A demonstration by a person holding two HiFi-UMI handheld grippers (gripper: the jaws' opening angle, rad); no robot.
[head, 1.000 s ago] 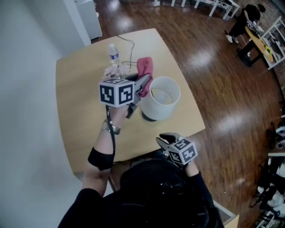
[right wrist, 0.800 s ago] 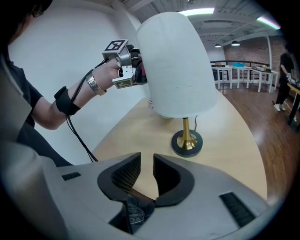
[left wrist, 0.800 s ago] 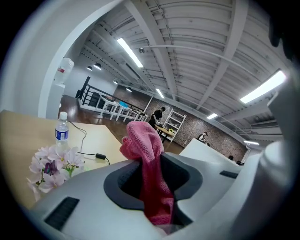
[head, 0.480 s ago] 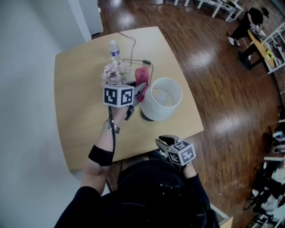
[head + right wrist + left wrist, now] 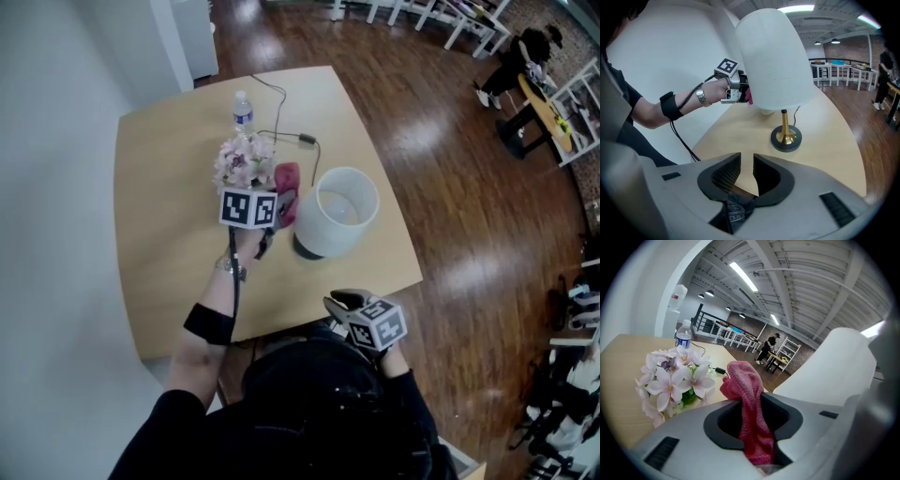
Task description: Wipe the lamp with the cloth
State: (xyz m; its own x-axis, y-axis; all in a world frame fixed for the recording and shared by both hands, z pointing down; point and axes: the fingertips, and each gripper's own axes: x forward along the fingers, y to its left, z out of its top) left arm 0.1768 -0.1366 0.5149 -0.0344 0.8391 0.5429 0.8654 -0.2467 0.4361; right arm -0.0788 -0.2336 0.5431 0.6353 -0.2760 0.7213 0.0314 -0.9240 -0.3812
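- Two hand-held grippers: the left (image 5: 754, 427) clamps the pink cloth (image 5: 749, 404) just beside the lamp (image 5: 336, 211) shade; the right (image 5: 753, 171) is narrowly parted and empty, over the counter (image 5: 159, 187) edge.
- Bottle (image 5: 243, 111) label unreadable.

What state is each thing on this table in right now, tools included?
Lamp: upright on the table.
Cloth: bunched, clamped, beside the lamp's shade.
Left tool: shut on the cloth.
Right tool: jaws slightly apart, nothing between them.
Bottle: upright, cap on.
Flowers: standing on the table.
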